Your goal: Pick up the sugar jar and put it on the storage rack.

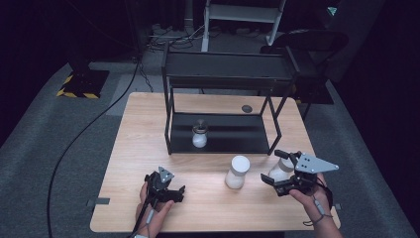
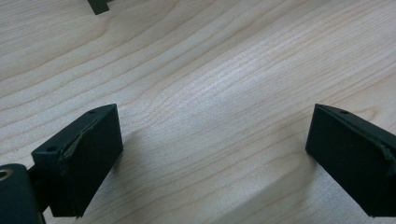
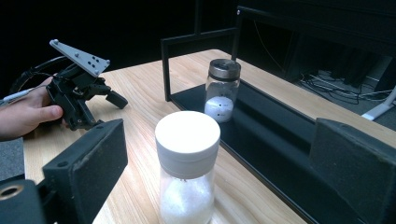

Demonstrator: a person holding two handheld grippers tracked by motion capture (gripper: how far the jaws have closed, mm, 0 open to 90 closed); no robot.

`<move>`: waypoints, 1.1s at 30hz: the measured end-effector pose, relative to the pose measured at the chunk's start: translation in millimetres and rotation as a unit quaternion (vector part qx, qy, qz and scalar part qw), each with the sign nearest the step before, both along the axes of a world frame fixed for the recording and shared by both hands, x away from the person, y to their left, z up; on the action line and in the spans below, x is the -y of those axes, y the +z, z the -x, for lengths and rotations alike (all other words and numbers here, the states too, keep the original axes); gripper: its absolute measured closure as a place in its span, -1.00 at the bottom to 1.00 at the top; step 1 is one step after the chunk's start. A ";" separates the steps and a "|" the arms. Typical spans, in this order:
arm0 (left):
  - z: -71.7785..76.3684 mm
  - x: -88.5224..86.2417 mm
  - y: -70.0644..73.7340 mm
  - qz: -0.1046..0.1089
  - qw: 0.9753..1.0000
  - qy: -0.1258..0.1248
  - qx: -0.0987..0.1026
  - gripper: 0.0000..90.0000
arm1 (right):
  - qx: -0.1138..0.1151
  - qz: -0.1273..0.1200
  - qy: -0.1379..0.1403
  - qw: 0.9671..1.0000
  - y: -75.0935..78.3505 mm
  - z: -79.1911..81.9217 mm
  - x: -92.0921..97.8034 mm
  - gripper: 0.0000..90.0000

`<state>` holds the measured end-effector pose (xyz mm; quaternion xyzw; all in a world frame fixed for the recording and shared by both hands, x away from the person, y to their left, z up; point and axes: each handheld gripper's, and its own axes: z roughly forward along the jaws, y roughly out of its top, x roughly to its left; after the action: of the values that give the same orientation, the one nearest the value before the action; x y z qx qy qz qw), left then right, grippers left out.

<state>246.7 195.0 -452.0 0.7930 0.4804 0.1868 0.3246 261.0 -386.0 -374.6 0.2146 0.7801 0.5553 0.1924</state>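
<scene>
Your right hand-held gripper (image 1: 278, 169) stands spread around the white-capped jar (image 3: 187, 164), ready to pinch it; your left hand-held gripper (image 1: 171, 187), also spread and empty, rests low on the bench (image 1: 138, 148) at nine o'clock of a second capped jar (image 1: 236, 172).

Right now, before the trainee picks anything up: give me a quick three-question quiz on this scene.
1. How many jars stand in the high view?
2. True or false: the left gripper is shut on a jar.
3. The grey-lidded jar stands: A) on the rack's lower shelf; B) on the wooden top; C) on the rack's top shelf.
Key: 1) three: the grey-lidded jar, the centre white-lidded jar, and the white-lidded jar by the right gripper; 2) false, it is open; 3) A.
</scene>
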 end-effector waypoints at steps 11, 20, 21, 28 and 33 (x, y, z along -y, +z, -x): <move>0.0 0.0 0.0 0.000 1.000 0.000 0.000 -0.92 | -0.003 -0.012 0.005 1.000 -6.9 -2.0 -11.4 -0.92; 0.0 0.0 0.0 0.000 1.000 0.000 0.000 -0.92 | -0.007 -0.017 0.012 1.000 -12.3 -5.0 -21.1 -0.93; 0.0 0.0 0.0 0.000 1.000 0.000 0.000 -0.92 | -0.006 -0.016 0.014 1.000 -12.8 -5.2 -22.8 -0.93; 0.0 0.0 0.0 0.000 1.000 0.000 0.000 -0.92 | -0.009 -0.012 0.020 1.000 -17.0 -7.3 -33.2 -0.93; -0.1 0.0 0.0 0.000 1.000 0.000 0.000 -0.92 | -0.013 -0.009 0.018 1.000 -21.8 -8.7 -41.0 -0.93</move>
<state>246.8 195.0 -452.0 0.7930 0.4805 0.1866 0.3247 269.6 -345.1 -396.4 0.2099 0.7814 0.5625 0.1703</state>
